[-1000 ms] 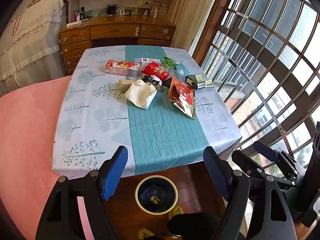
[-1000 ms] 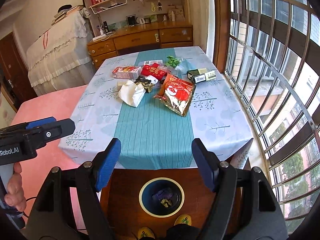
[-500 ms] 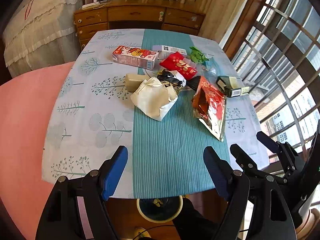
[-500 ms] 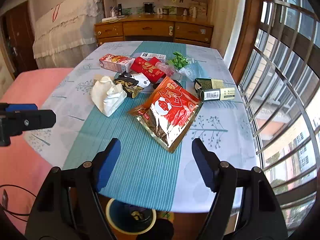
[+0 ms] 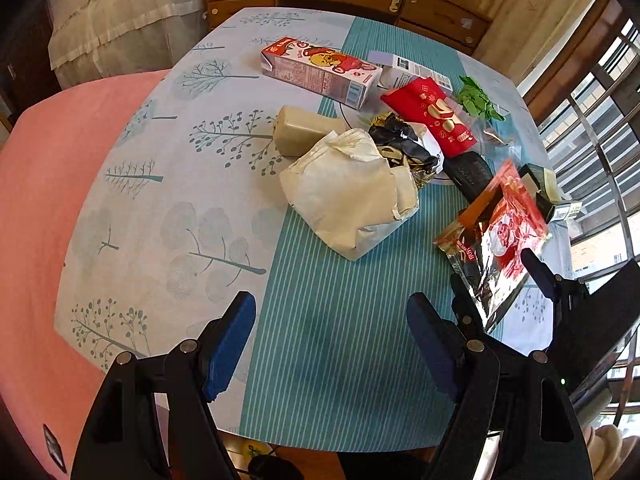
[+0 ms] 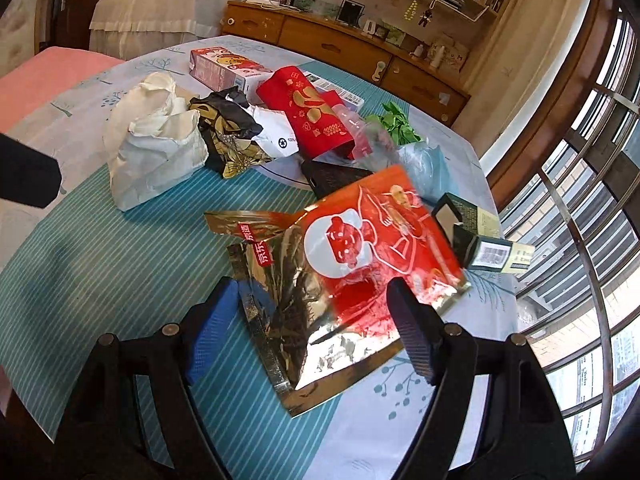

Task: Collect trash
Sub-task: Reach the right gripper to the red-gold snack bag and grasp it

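Trash [image 6: 344, 264] between right tool [image 6: 312, 334] fingers.

Heaped mid-table [image 5: 168, 240]: paper bag [image 5: 348, 196] left, foil pouch [image 6: 360, 264] right, nearer the edge. Behind those, milk carton [image 5: 320, 72] and envelope [image 6: 308, 116]. Beside the pouch, 2 small boxes [image 6: 480, 240].

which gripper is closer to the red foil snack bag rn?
Right. The right gripper is open, fingers straddling the red foil snack bag's near end. The left gripper hovers open over the teal stripe, the bag off to its right.
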{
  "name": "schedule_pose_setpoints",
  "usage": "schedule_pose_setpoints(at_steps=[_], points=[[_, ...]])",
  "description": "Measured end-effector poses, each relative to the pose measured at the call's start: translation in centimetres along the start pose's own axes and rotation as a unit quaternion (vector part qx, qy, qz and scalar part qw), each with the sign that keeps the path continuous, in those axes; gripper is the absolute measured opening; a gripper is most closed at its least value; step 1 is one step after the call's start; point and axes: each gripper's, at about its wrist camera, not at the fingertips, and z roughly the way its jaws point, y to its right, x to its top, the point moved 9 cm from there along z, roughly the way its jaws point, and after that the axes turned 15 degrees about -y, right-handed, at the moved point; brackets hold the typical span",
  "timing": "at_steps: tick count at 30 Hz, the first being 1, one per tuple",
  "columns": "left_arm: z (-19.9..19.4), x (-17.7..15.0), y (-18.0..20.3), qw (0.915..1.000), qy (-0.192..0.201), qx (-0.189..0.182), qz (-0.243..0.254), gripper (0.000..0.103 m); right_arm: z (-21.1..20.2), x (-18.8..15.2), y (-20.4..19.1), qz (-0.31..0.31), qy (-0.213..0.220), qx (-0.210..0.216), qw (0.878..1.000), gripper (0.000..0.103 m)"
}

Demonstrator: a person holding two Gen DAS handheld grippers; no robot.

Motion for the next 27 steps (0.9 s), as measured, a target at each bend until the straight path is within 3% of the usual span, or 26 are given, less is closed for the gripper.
schedule_pose_setpoints(at_steps=[6,17,21,24,26,27], points=[[0.1,0.1,-0.1,0.9998,-0.004,0.001,-0.019,0.080,1.5,1.3,0.7,0.037,-0.038,0.050,0.997,0.075],[-0.5,0.6,0.4,0.9996,0.000,-0.003,-0.028,0.080,2.4,2.0,1.8,0.043,-0.045,0.045,0.997,0.076],[-0.7,1.0,1.4,0.9998,0.002,-0.006,-0.018,0.080,3.1,1.6,2.7,0.086,-0.056,0.088,0.991,0.075],[-0.7,1.2,2.3,0.9999,0.002,-0.008,-0.010,0.080,2.9,1.5,3.4,0.095,-0.051,0.092,0.990,0.052],[-0.7,1.5,2.9,1.0000,0.001,-0.008,-0.003,0.080,3.0,1.5,4.2,0.102,-0.052,0.095,0.989,0.027],[-0.6,1.6,3.4,1.0000,0.001,-0.009,0.002,0.080,3.0,1.4,4.6,0.107,-0.054,0.099,0.988,0.020]])
